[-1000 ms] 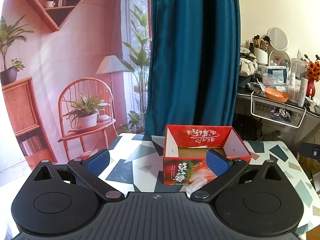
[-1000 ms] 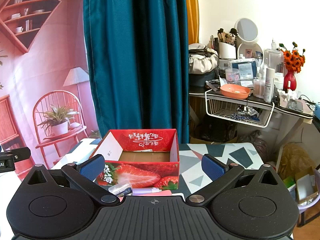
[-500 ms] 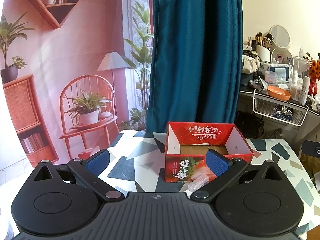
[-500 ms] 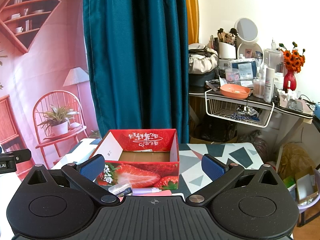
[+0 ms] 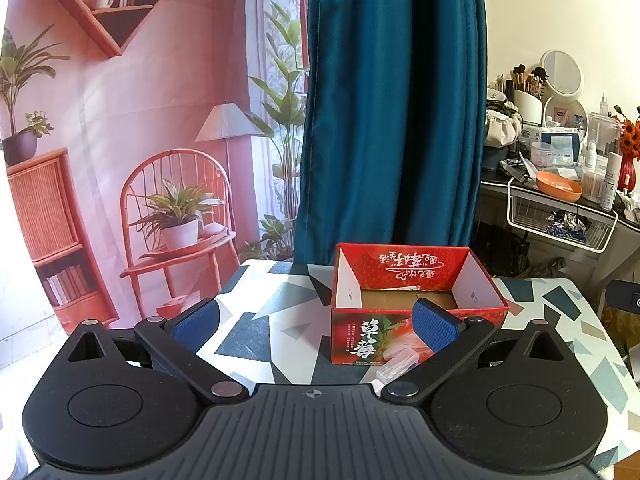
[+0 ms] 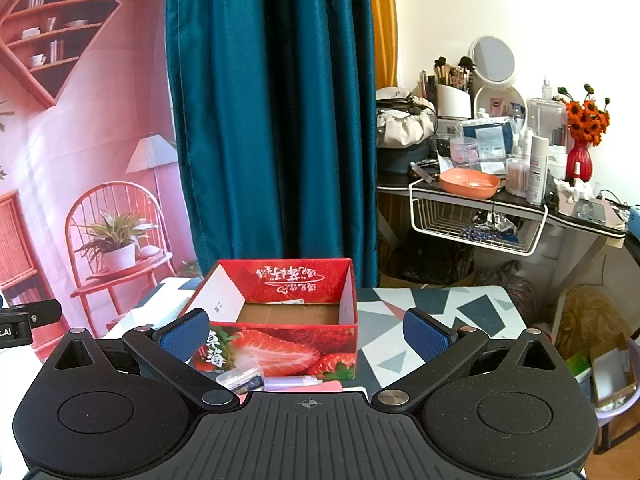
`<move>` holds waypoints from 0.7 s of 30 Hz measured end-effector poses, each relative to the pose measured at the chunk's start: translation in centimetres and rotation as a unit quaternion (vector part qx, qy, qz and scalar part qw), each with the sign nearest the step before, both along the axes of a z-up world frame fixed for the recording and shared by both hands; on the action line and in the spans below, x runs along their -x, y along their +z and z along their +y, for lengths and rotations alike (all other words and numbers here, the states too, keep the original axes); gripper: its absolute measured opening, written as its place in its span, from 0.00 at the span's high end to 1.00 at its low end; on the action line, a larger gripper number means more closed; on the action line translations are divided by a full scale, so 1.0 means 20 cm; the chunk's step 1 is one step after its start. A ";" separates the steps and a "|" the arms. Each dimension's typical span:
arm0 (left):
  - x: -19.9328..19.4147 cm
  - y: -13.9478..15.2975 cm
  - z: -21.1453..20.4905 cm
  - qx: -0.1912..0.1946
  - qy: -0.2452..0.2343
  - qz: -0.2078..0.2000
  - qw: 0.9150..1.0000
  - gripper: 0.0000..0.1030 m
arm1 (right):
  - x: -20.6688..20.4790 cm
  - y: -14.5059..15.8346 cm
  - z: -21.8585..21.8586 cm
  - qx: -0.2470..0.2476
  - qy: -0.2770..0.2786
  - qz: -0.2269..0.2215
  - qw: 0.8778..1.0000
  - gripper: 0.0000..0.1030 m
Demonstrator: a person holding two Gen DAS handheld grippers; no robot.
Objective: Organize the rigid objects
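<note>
A red strawberry-print cardboard box [image 5: 416, 304] stands open on the patterned table [image 5: 256, 320]; it also shows in the right wrist view [image 6: 276, 320]. A flat item lies at its back inner wall. A small clear plastic case [image 5: 398, 366] lies in front of the box. In the right wrist view a clear case [image 6: 239, 380], a lilac tube [image 6: 288, 383] and a pink flat item [image 6: 320, 387] lie before the box. My left gripper [image 5: 316, 322] is open and empty, left of the box front. My right gripper [image 6: 306, 334] is open and empty, facing the box.
A teal curtain [image 6: 272, 120] hangs behind the table. A cluttered dressing table [image 6: 500, 184] with a wire basket [image 6: 476, 220] stands to the right. A printed pink room backdrop [image 5: 140, 140] fills the left. The table's right edge [image 6: 516, 312] is near bags on the floor.
The left gripper has shifted slightly, so the box sits a little further right and lower in its view. The right gripper has not moved.
</note>
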State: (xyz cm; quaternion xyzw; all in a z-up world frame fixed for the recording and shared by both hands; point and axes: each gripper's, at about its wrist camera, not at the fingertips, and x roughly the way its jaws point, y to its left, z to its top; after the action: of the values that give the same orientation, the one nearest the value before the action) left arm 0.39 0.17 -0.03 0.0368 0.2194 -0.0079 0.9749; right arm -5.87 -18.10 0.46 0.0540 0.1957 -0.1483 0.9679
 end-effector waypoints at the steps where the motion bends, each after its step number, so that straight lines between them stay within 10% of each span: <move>1: 0.00 0.00 0.00 0.000 0.001 0.000 1.000 0.00 | 0.00 0.00 0.00 -0.001 0.000 0.000 1.000 0.00; 21: 0.00 -0.01 0.00 -0.001 0.001 0.004 1.000 0.00 | 0.00 0.00 0.00 -0.002 -0.001 0.000 1.000 0.00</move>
State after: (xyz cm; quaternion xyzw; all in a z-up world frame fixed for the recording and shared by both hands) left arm 0.41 0.19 -0.16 0.0370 0.2236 -0.0066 0.9740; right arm -5.86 -18.07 0.53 0.0556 0.1961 -0.1487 0.9676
